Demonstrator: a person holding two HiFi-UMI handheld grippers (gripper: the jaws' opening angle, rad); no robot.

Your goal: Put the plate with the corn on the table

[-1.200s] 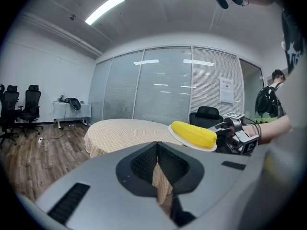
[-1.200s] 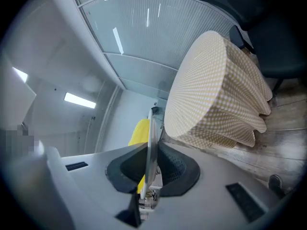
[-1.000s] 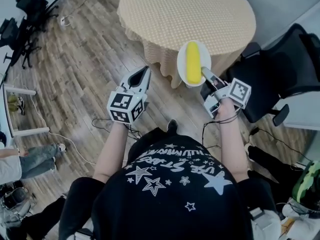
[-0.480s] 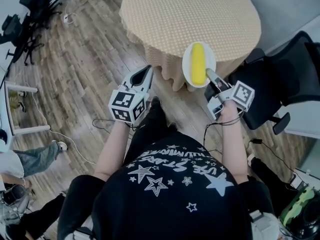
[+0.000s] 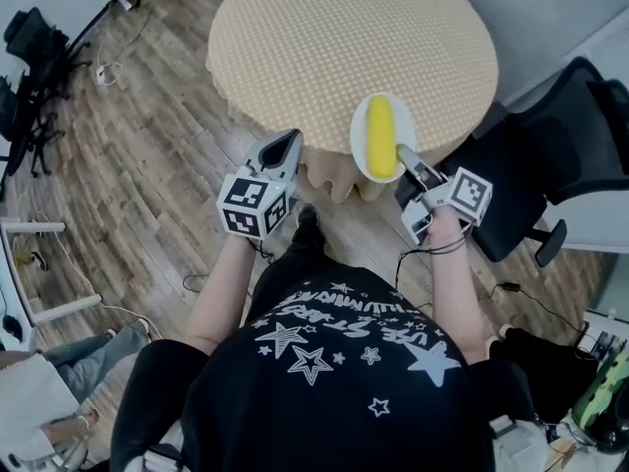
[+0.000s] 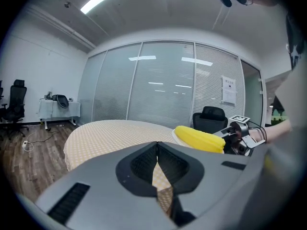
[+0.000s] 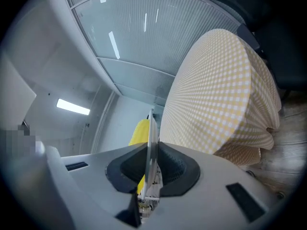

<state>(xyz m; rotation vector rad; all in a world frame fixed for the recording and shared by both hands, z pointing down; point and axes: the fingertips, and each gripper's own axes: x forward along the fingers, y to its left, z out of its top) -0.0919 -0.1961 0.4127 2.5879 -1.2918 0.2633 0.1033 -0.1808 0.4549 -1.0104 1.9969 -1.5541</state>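
A white plate (image 5: 360,151) carries a yellow corn cob (image 5: 380,137) and hangs over the near right edge of the round table (image 5: 344,37) with its checked yellow cloth. My right gripper (image 5: 402,155) is shut on the plate's near rim. In the right gripper view the plate (image 7: 151,143) shows edge-on between the jaws, the corn (image 7: 139,131) behind it. My left gripper (image 5: 283,145) is shut and holds nothing, just off the table's near edge. The left gripper view shows the corn (image 6: 199,139) and the table (image 6: 110,131) ahead.
A black office chair (image 5: 550,146) stands right of the table. Black equipment (image 5: 29,77) sits on the wooden floor at far left. Cables (image 5: 211,283) lie on the floor by my feet. A person's legs (image 5: 59,382) show at lower left.
I have stepped closer to the table. The plate with the corn has moved up over the table's near right edge, still in my right gripper. The left gripper now reaches the table edge.
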